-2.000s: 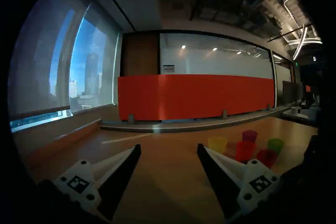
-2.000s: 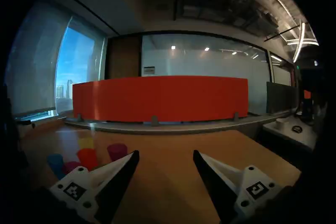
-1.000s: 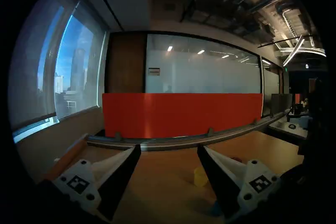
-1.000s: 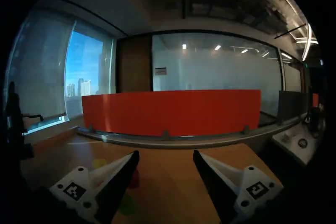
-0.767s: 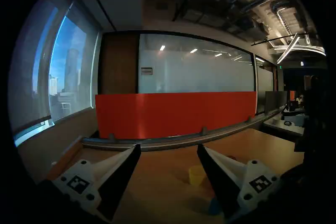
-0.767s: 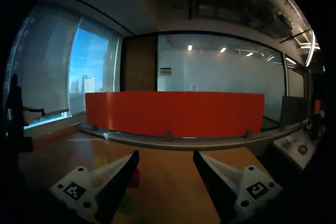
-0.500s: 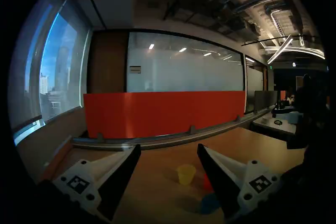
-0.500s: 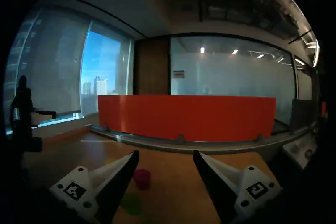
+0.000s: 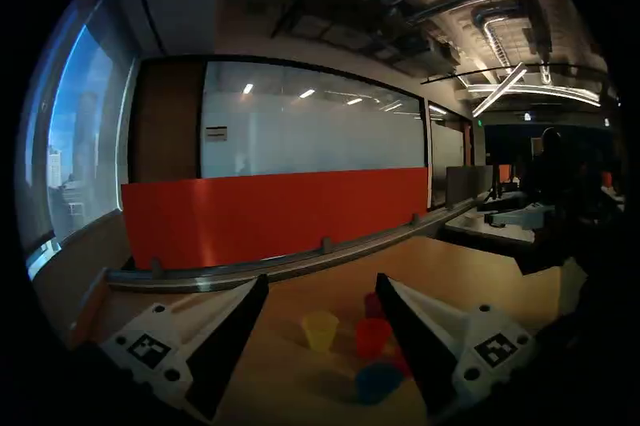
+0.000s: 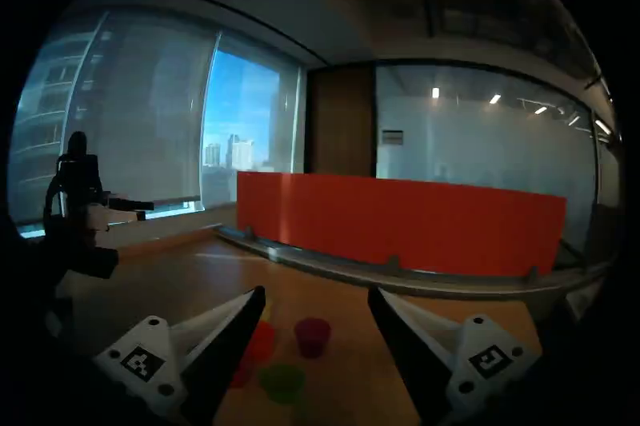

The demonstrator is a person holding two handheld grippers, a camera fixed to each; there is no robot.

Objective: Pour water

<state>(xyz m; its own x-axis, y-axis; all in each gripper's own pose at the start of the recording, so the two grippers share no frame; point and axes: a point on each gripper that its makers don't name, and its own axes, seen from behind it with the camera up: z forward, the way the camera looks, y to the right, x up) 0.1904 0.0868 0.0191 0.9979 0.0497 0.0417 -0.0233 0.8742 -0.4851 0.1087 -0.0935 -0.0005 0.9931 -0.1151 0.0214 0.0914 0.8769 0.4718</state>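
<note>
A cluster of cups (image 9: 372, 336) stands straight ahead on the table (image 9: 480, 262), with open wood beside and beyond

No legible writing; the wall sign (image 9: 215, 133) is too small to read.

The left gripper (image 9: 320, 277) is held roughly level, its two white fingers (image 9: 200, 322) spread wide apart, with the tips pointing forward and the black inner faces turned toward each other. The right gripper (image 10: 314, 290) sits in the same pose, its fingers (image 10: 448, 346) equally far apart. Each finger carries a square marker (image 10: 142, 363) near its base.
</note>
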